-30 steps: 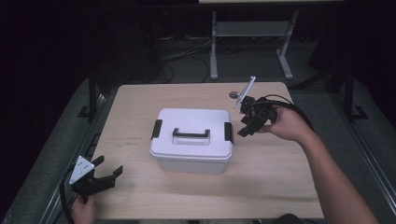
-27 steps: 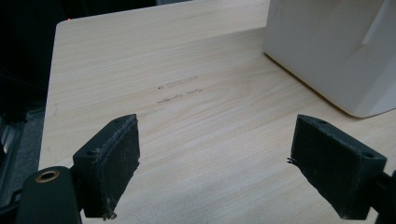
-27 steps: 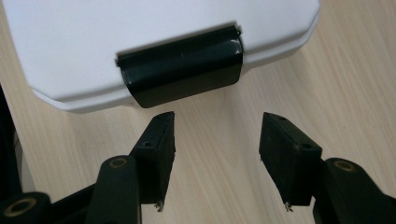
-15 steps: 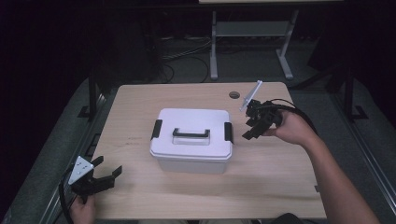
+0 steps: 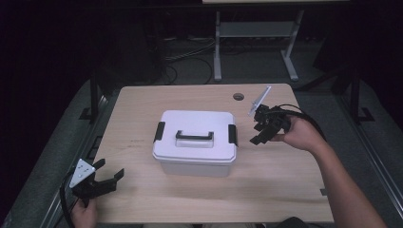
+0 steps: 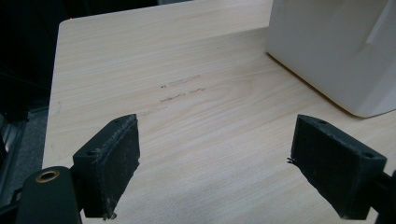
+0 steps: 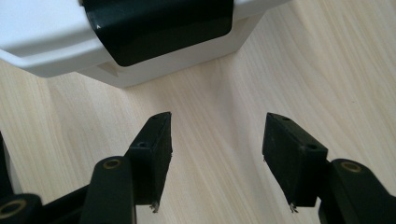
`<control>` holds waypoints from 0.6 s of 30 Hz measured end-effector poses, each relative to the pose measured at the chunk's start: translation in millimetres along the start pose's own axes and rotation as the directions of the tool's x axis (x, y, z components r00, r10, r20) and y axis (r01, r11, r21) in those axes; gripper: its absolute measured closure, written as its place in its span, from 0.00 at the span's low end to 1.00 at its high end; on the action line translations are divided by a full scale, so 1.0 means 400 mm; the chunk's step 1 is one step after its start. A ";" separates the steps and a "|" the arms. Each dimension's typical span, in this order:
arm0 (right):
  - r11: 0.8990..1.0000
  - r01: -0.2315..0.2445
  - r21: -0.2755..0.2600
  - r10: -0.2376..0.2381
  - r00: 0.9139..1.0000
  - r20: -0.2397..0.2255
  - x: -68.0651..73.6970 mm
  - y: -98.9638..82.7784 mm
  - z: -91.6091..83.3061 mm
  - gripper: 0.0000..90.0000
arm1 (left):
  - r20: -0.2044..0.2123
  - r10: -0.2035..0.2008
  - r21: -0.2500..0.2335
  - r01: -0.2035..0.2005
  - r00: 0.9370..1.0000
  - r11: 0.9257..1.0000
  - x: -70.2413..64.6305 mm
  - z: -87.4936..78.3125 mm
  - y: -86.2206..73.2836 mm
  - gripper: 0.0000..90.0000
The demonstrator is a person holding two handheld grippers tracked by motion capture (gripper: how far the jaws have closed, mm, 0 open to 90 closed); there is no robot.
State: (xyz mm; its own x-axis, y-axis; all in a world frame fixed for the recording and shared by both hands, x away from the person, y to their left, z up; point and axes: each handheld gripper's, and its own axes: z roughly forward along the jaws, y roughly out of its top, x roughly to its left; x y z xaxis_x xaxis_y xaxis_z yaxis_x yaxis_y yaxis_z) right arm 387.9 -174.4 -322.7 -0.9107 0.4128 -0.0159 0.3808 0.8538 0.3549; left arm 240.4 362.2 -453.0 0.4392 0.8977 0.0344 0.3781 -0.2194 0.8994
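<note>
On the middle of the wooden table (image 5: 142,109) sits the white lidded box (image 5: 195,142), its black handle (image 5: 194,136) lying flat and a black latch (image 5: 232,134) at each end. Just beside the right-end latch (image 7: 159,25), not touching it, the right gripper (image 5: 260,128) has its jaws apart and just widening with nothing between; approaching skewed, it could shove the unbraced box instead of catching the clip. Well apart at the near left corner, the left gripper (image 5: 102,178) rests wide open and empty, too far to steady anything.

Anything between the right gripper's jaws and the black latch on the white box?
Nothing: in the right gripper view bare wooden table separates the open right gripper from the white plastic box's black latch.
</note>
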 end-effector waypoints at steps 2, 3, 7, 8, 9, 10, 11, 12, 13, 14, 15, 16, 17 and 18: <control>1.000 -0.002 -0.002 0.002 1.000 -0.002 -0.001 -0.005 0.003 0.47 | 0.000 0.001 0.000 -0.001 1.000 1.000 0.000 -0.001 0.000 0.17; 1.000 -0.007 0.001 0.007 1.000 -0.005 0.000 -0.007 0.003 0.46 | -0.001 0.000 -0.002 0.000 1.000 1.000 0.000 -0.001 0.000 0.17; 1.000 -0.014 0.002 0.014 1.000 -0.007 -0.004 -0.021 0.008 0.47 | 0.000 -0.002 -0.003 0.002 1.000 1.000 0.001 0.000 0.000 0.17; 1.000 -0.015 0.002 0.015 1.000 -0.005 -0.005 -0.025 0.009 0.46 | 0.000 -0.001 -0.001 0.001 1.000 1.000 0.000 0.001 0.000 0.17; 1.000 -0.017 0.007 0.017 1.000 -0.006 -0.005 -0.029 0.010 0.46 | 0.000 0.002 0.002 -0.002 1.000 1.000 0.000 0.001 0.000 0.17; 1.000 -0.021 0.005 0.021 1.000 -0.007 -0.006 -0.033 0.012 0.46 | 0.000 0.002 0.001 -0.002 1.000 1.000 0.000 0.001 0.000 0.17; 1.000 -0.022 0.006 0.022 1.000 -0.006 -0.006 -0.036 0.013 0.46 | 0.000 0.003 0.003 -0.003 1.000 1.000 -0.001 0.001 0.000 0.17; 1.000 -0.027 0.007 0.027 1.000 -0.006 -0.007 -0.041 0.014 0.46 | 0.000 0.003 0.003 -0.003 1.000 1.000 -0.001 0.001 0.000 0.17; 1.000 -0.025 0.006 0.025 1.000 -0.008 -0.008 -0.044 0.016 0.46 | 0.000 0.003 0.002 -0.003 1.000 1.000 0.000 0.001 0.000 0.17; 0.999 -0.032 0.008 0.032 0.999 -0.009 -0.008 -0.047 0.018 0.46 | 0.000 0.002 0.002 -0.002 1.000 1.000 0.000 0.001 0.000 0.17; 0.999 -0.034 0.008 0.034 0.999 -0.010 -0.008 -0.051 0.021 0.46 | 0.000 0.002 0.002 -0.002 1.000 1.000 0.000 0.001 0.000 0.17; 0.999 -0.035 0.013 0.035 0.999 -0.010 -0.008 -0.056 0.025 0.46 | -0.001 0.000 0.001 0.000 1.000 1.000 0.000 0.001 0.000 0.17; 0.999 -0.035 0.016 0.035 0.999 -0.010 -0.007 -0.059 0.028 0.46 | -0.001 -0.001 -0.001 0.001 1.000 1.000 0.000 0.000 0.000 0.17; 0.999 -0.036 0.017 0.036 0.999 -0.015 -0.008 -0.063 0.032 0.46 | -0.001 -0.002 -0.003 0.002 1.000 1.000 0.000 0.000 0.000 0.17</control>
State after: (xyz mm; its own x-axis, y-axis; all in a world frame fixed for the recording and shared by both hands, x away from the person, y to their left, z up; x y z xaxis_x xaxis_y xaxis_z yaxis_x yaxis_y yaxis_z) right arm 383.2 -193.3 -343.5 -0.8987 0.4384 0.0112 0.4158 0.8438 0.3393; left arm 240.3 362.4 -453.1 0.4377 0.8985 0.0324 0.3768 -0.2160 0.9008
